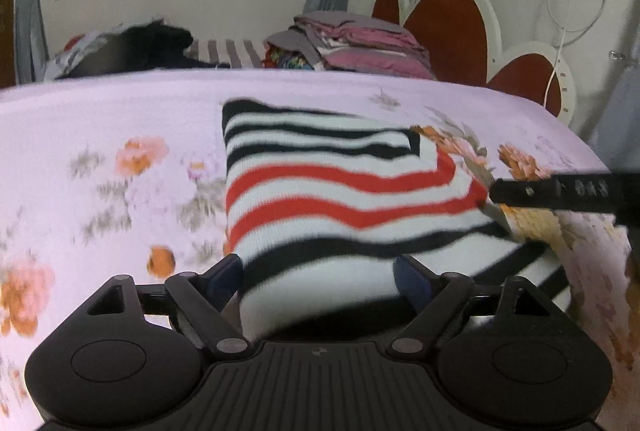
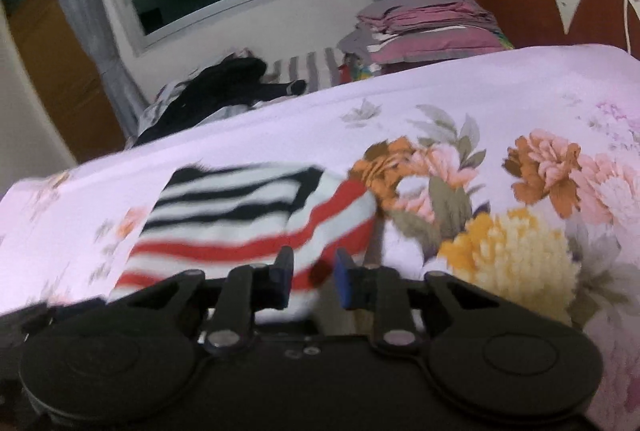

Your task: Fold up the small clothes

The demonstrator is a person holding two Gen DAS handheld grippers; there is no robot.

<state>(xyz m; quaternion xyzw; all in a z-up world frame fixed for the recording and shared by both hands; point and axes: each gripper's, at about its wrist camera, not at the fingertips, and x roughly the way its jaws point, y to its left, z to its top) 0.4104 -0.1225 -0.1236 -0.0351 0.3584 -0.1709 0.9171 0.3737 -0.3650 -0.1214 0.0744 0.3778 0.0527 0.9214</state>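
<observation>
Covering nearly everything is the big pink flowery bedspread (image 1: pixel 100 119), spread flat so clothes can be folded on it. Far away sits a pile of folded bedding (image 1: pixel 356 43) — out of the way, I think.

Near the middle lies the striped top (image 1: pixel 320 191) (black, white and red stripes), with part of it doubled over already. It looks about halfway folded.

The left gripper (image 1: pixel 318 283) has its two blue fingers spread wide, with the near edge of the top between them, but they are not pinching it. The right gripper (image 2: pixel 314 277) sits at the top's right corner — its fingers are apart too, with cloth between them, ready to squeeze. It pokes in from the right in the left camera.
</observation>
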